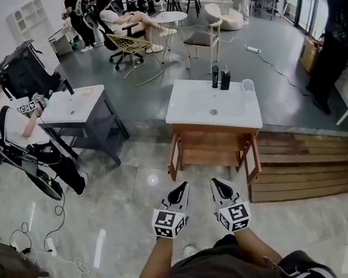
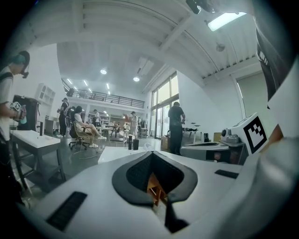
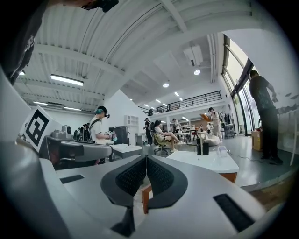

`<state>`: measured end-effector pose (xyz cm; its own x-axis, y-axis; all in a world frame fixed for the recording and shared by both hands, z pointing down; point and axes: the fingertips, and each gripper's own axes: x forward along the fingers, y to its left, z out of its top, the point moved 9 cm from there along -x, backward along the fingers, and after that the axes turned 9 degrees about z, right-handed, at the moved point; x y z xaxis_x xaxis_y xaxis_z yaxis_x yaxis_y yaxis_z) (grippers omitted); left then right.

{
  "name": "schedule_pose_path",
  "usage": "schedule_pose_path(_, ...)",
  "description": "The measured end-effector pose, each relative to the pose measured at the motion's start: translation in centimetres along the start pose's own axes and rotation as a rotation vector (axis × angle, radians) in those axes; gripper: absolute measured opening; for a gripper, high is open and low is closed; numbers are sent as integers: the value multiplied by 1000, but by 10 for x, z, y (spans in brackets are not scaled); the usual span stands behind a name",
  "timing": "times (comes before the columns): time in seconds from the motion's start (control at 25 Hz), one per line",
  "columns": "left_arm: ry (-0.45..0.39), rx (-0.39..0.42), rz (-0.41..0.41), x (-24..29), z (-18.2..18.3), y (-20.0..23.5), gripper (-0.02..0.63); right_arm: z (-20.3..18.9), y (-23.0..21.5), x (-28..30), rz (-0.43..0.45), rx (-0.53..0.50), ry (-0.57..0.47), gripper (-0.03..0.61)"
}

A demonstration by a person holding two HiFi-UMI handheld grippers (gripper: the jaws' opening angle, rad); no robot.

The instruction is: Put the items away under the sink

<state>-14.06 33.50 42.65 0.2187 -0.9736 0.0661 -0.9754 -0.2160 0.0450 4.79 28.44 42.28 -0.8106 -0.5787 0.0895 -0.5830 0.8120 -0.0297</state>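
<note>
Across the shiny floor stands the sink (image 1: pixel 189 107). Its upright bottles (image 1: pixel 216 76) lie ahead, nearer the right gripper (image 1: pixel 214 184) than the left gripper (image 1: pixel 181 188). Both are clenched and empty.

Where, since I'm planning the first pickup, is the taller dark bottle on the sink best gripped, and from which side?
Probably the upper body of the taller dark bottle, coming level from the front over the sink top. It stands upright at the back edge, and the shorter bottle is close on its right, so higher up leaves more jaw room.
</note>
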Motion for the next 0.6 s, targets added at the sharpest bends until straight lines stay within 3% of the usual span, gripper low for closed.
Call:
schedule_pose_path(0.36,20,-43,-11,26,0,19,8,2,-22,21,-38,33,17,23)
schedule_pose_path(0.6,31,-45,-33,93,2,21,7,1,-74,50,-29,44,18,23)
